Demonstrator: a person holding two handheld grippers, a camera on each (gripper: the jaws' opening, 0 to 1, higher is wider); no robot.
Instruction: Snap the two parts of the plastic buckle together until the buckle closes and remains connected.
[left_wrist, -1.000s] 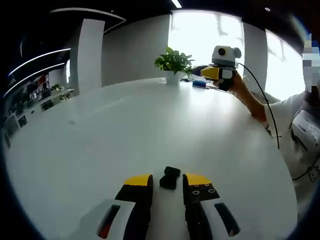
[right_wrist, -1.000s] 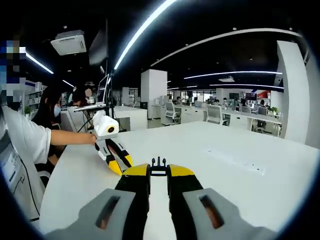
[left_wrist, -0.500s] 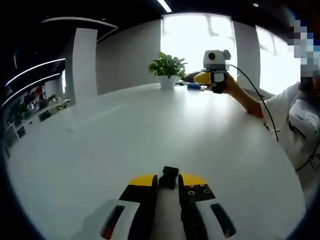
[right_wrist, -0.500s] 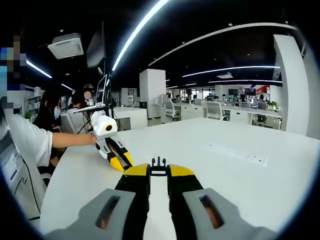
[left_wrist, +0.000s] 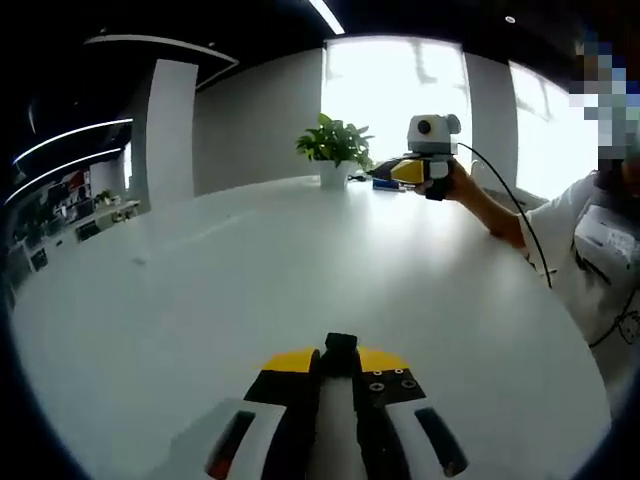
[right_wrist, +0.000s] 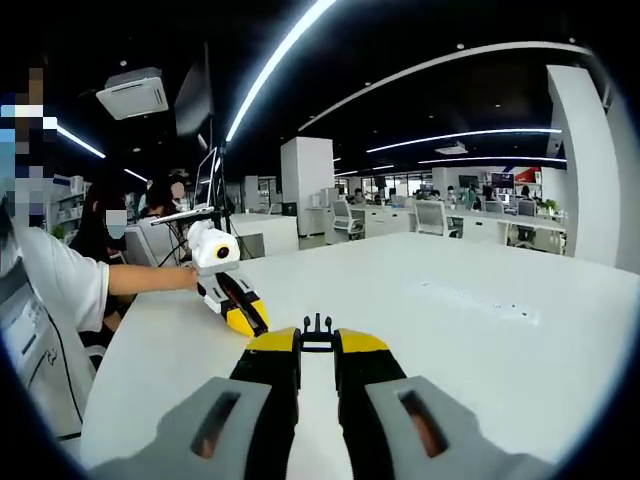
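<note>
Buckle halves each gripped, not yet joined

Buckle work stands at the halfway mark, as I judge it: both parts are picked up, the mating is left to do.

Left gripper view: at the bottom centre of the frame the left gripper (left_wrist: 337, 362) has its jaws closed on the socket half of the buckle (left_wrist: 340, 353), a small black block poking up between the yellow tips. Behind it spreads the white table (left_wrist: 230, 270). At the upper right the right gripper (left_wrist: 388, 171) is held up by a person's hand (left_wrist: 453, 182), well apart from the socket half, with a potted plant (left_wrist: 334, 148) just to its left in the frame.

Right gripper view: at the bottom centre the right gripper's jaws are clamped on the pronged half of the buckle (right_wrist: 317, 333), its black tines sticking out above the yellow tips. At the middle left the left gripper rests low over the table, well apart from the prongs.

Left to do: bring the halves together, line up the prongs, press until they latch
</note>
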